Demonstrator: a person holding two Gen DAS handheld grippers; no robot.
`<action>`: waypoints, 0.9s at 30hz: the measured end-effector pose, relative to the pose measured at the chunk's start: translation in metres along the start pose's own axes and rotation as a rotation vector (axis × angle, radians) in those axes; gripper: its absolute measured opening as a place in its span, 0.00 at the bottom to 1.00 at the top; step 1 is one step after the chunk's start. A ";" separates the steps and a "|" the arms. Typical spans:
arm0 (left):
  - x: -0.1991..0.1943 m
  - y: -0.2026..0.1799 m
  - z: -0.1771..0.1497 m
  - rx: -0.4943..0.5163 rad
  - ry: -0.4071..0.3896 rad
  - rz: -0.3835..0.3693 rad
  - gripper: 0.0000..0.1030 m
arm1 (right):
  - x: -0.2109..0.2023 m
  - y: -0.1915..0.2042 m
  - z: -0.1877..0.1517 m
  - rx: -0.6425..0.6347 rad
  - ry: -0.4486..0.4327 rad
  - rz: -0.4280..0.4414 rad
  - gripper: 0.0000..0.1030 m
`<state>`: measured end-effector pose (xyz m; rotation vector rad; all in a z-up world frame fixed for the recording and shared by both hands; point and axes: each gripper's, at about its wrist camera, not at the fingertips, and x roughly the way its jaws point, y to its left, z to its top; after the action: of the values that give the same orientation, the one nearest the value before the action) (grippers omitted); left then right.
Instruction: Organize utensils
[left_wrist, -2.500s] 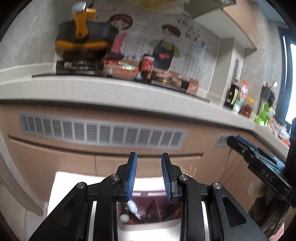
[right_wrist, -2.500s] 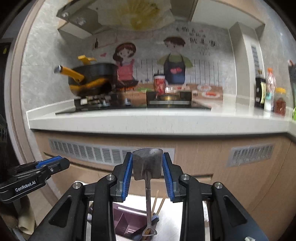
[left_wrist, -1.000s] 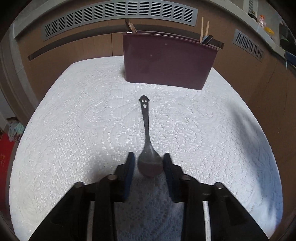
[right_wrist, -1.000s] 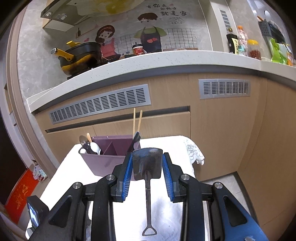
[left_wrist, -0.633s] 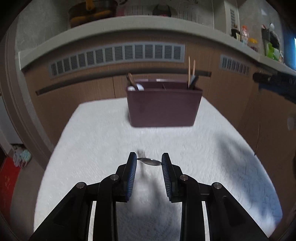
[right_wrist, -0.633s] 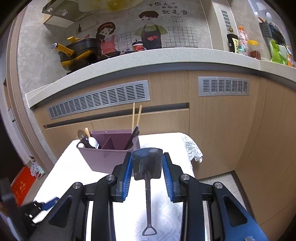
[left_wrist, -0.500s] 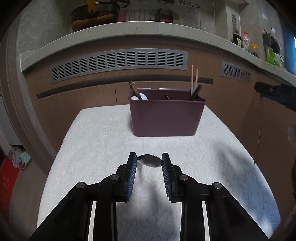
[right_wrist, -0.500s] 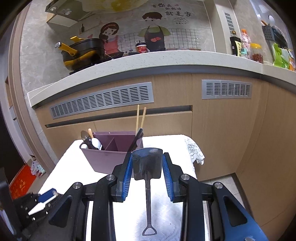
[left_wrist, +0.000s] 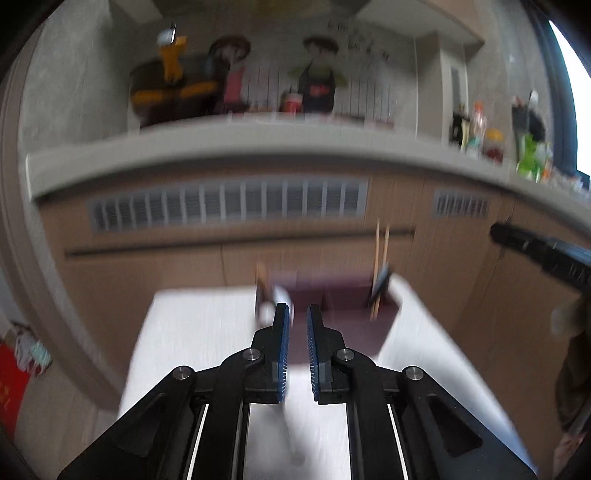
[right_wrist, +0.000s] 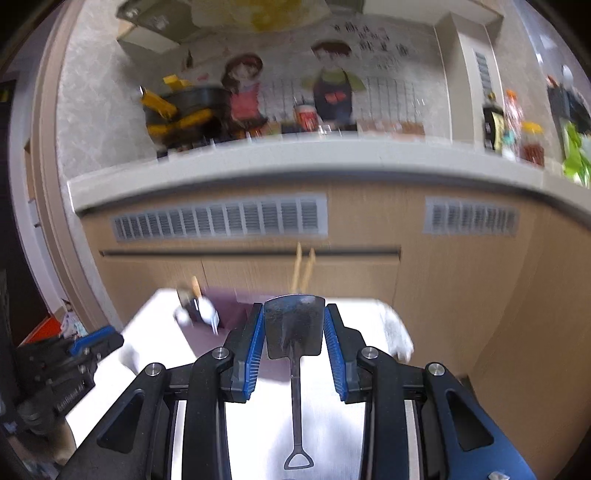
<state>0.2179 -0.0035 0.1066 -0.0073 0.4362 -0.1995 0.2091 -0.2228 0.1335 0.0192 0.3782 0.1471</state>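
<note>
Left hand-held gripper (left_wrist: 296, 334): spoon gone from its jaws, just closed, now empty; right hand-held gripper (right_wrist: 294, 338): still clamping shovel-shaped spoon (right_wrist: 294, 328).

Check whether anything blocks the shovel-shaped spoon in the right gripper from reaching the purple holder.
Nothing visible does. The shovel-shaped spoon, clamped in the right gripper, faces the purple holder straight ahead. Chopsticks and spoons already stand in it.

Utensil holder (left_wrist: 332, 295) at far edge of table (left_wrist: 192, 332), before cabinet (left_wrist: 147, 266). Chopsticks (left_wrist: 380, 254) in right compartment, spoons (right_wrist: 201, 308) in left. Pan (right_wrist: 184, 110) on counter (right_wrist: 295, 162) behind, left; bottles (right_wrist: 495, 125) right.
</note>
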 end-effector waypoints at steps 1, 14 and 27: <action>0.000 0.003 0.014 -0.004 -0.020 -0.012 0.10 | 0.002 0.003 0.012 -0.011 -0.027 -0.004 0.29; 0.114 0.081 -0.010 -0.208 0.373 0.018 0.20 | 0.054 0.016 0.033 -0.049 0.013 -0.012 0.29; 0.224 0.076 -0.084 -0.154 0.664 0.098 0.36 | 0.071 -0.006 0.007 -0.030 0.080 -0.042 0.28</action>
<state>0.3957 0.0306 -0.0677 -0.0718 1.1110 -0.0661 0.2775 -0.2187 0.1133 -0.0243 0.4557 0.1127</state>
